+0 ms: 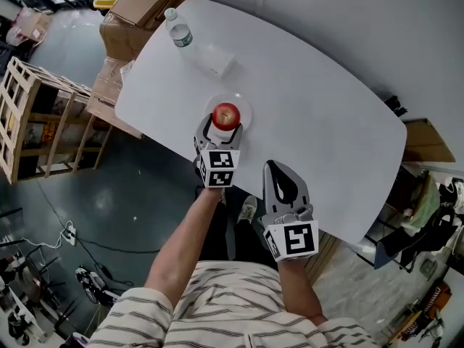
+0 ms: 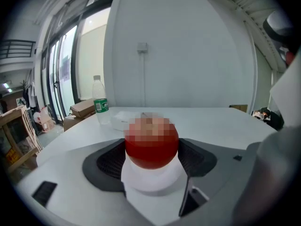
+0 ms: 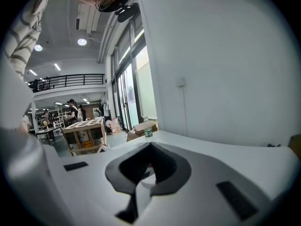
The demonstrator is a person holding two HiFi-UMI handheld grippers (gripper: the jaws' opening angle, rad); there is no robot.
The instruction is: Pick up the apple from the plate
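Red apple (image 1: 226,114) is clamped between the pads of the left tongs (image 1: 225,127), directly over the white plate (image 1: 247,110) on the counter (image 1: 312,100); I cannot tell whether it touches the plate. The right tongs (image 1: 274,167) are closed and empty at the counter's near edge. A water bottle (image 1: 177,31) stands well apart.

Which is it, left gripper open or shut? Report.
Shut on the apple: the left gripper has both pads pressing its sides.

Red fruit on white, as we see it.
We see a red apple (image 1: 226,114), a white plate (image 1: 245,104) and a white table (image 1: 312,100). The far bottle (image 1: 177,30) has a green label. Cubes on the left gripper (image 1: 223,127) and right gripper (image 1: 275,167) show black-and-white squares. Our shirt (image 1: 217,303) is cream with dark stripes.
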